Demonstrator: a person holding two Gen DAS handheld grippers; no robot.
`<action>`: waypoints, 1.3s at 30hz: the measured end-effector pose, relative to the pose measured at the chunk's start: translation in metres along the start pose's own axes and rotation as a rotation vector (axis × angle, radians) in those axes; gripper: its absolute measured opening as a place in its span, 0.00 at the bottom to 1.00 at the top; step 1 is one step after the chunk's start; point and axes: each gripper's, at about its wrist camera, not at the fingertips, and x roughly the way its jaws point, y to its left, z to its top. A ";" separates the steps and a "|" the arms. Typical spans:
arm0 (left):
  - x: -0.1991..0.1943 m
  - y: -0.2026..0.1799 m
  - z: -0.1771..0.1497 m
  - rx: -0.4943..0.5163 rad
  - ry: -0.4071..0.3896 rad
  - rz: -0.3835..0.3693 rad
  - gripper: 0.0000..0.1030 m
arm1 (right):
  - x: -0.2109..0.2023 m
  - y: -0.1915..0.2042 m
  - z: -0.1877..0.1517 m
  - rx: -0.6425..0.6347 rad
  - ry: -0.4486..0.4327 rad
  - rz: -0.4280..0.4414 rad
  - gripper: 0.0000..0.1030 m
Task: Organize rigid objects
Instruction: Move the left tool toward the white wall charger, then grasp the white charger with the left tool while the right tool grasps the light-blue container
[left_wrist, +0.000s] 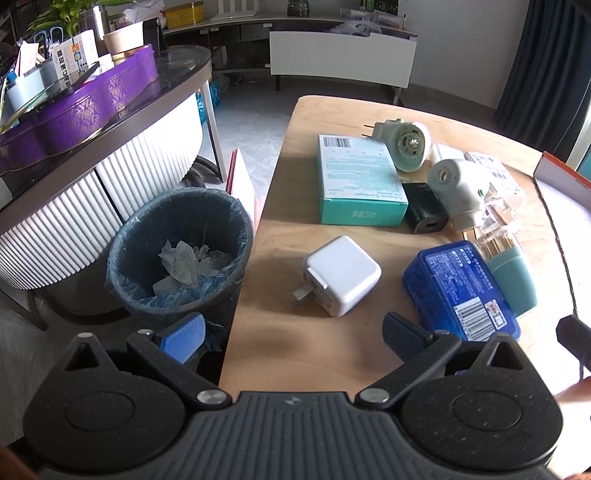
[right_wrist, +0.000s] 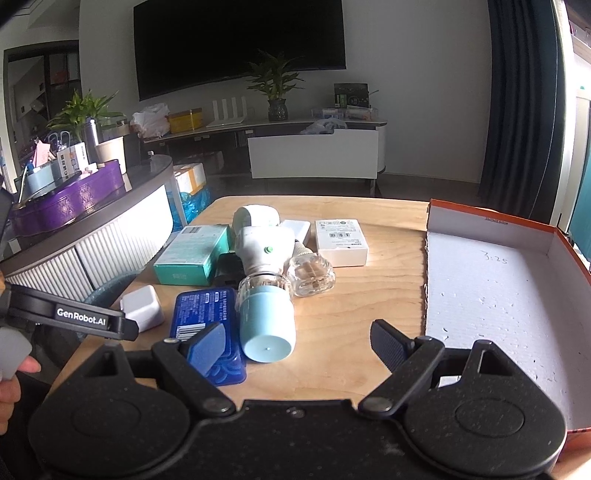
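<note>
**Edge and crowding risks before any pickup**

While the left tongs (left_wrist: 291, 328) hang released, the white charger (left_wrist: 341, 275) lies just ahead between their tips, near the surface (left_wrist: 258, 350) edge above the bin (left_wrist: 177, 258); a nudge could tip it off.

The right tongs (right_wrist: 295, 341), also released, face the light-blue cylinder (right_wrist: 267, 321), touching the blue case (right_wrist: 207, 314); the open box (right_wrist: 491, 295) sits right.

surface (right_wrist: 369, 291): light wood, rounded corners
left side: white charger (left_wrist: 341, 275), teal box (left_wrist: 356, 181), blue case (left_wrist: 461, 286)
right side: open orange-rimmed box (right_wrist: 487, 280)
</note>
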 end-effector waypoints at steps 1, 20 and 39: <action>0.001 0.001 0.000 -0.001 -0.001 -0.003 1.00 | -0.001 0.002 0.000 -0.001 0.002 -0.003 0.98; 0.019 0.008 0.008 0.026 -0.002 -0.009 1.00 | 0.001 0.007 0.000 -0.010 0.010 -0.008 0.98; 0.033 -0.009 0.016 0.160 -0.048 -0.105 0.62 | 0.012 0.002 0.003 0.001 0.028 -0.017 0.98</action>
